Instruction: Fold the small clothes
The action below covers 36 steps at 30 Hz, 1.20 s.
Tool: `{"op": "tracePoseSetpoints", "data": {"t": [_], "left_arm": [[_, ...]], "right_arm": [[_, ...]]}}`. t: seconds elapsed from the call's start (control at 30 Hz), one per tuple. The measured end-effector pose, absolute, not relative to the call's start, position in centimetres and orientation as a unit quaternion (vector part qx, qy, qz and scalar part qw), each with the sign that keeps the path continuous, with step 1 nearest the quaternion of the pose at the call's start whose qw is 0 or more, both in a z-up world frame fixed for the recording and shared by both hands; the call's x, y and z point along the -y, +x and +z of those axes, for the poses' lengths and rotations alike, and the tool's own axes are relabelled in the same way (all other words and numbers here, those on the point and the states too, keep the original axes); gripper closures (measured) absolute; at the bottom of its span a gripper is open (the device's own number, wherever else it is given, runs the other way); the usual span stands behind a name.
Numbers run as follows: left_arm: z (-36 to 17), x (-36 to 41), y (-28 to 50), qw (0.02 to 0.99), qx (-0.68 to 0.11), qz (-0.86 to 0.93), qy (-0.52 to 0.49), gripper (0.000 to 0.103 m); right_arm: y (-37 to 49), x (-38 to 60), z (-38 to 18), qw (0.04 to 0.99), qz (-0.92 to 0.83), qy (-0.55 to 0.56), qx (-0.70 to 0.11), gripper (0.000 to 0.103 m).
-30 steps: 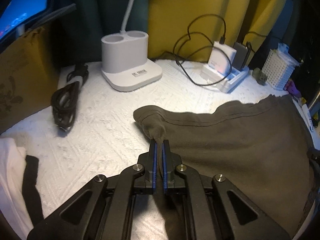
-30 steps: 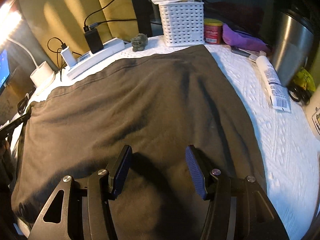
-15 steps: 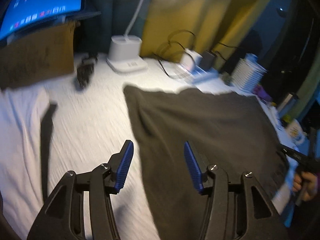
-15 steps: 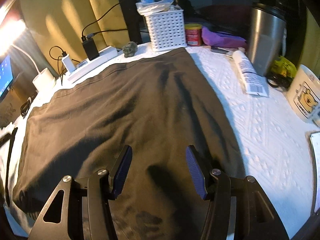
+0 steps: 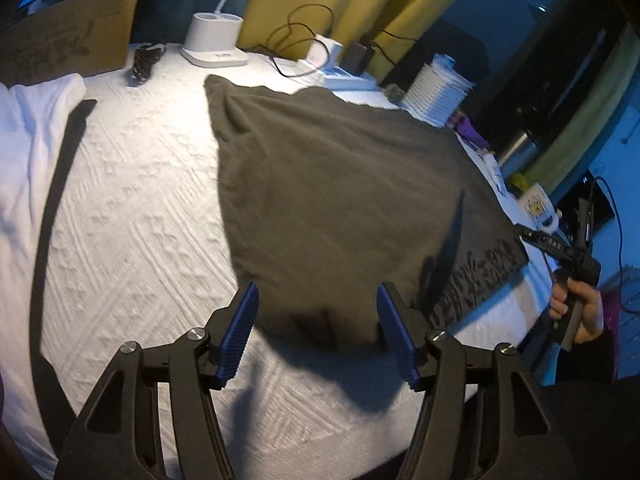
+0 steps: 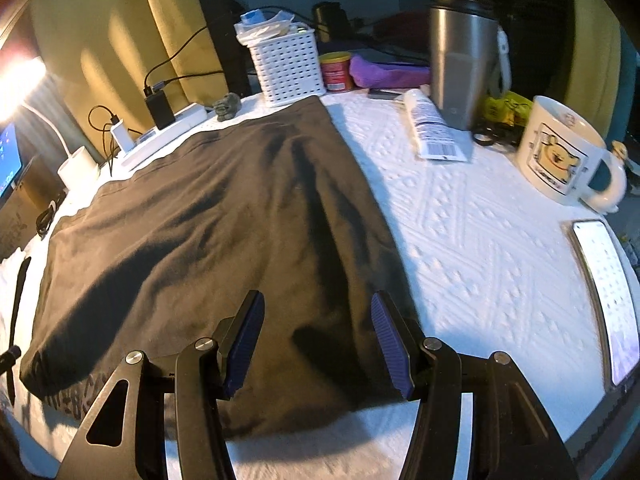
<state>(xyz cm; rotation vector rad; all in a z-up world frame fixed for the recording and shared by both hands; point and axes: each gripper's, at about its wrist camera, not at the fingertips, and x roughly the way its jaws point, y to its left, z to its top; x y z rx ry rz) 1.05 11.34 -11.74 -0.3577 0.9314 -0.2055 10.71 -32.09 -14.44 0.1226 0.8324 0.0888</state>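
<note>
Your left tongs have just been opening, nothing between them; right tongs gape empty too. The dark olive-brown cotton garment lies flat mid-desk, its near hem at six o'clock. Grab one layer only and it'll bunch. Its hem print isn't legible.

White textured worktop carried a perforated white basket, red tin, steel tumbler, lying tube, cartoon mug, phone; lamp base and power strip stood at back
</note>
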Motion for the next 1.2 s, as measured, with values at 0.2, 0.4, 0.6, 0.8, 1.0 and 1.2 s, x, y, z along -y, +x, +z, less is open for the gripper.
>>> {"op": "tracePoseSetpoints", "data": {"t": [0.2,0.4,0.6,0.8,1.0,1.2], "left_arm": [[-13.8,-10.7,1.1,0.876,-0.449,-0.075,-0.163,0.042],[-14.0,-9.1,1.1,0.888,-0.44,-0.067,-0.111,0.082],[-11.7,-9.7,0.3,0.9,-0.417,-0.06,-0.114,0.096],[-9.2,-10.7,-0.4,0.907,-0.402,-0.05,-0.116,0.096],[-10.6,-11.2,-0.1,0.896,-0.429,-0.037,-0.112,0.096],[-13.2,-11.3,-0.3,0.875,-0.468,-0.041,-0.114,0.095]], "right_arm": [[8.9,34.0,-14.7,0.914,0.023,0.068,-0.4,0.045],[7.3,37.2,-16.1,0.91,-0.003,0.098,-0.402,0.045],[6.8,36.9,-16.9,0.91,0.035,0.099,-0.402,0.076],[6.7,36.2,-15.8,0.913,0.059,0.078,-0.396,0.093],[5.8,38.7,-14.6,0.917,0.048,0.079,-0.387,0.1],[5.7,39.5,-17.0,0.911,0.037,0.08,-0.403,0.1]]}}
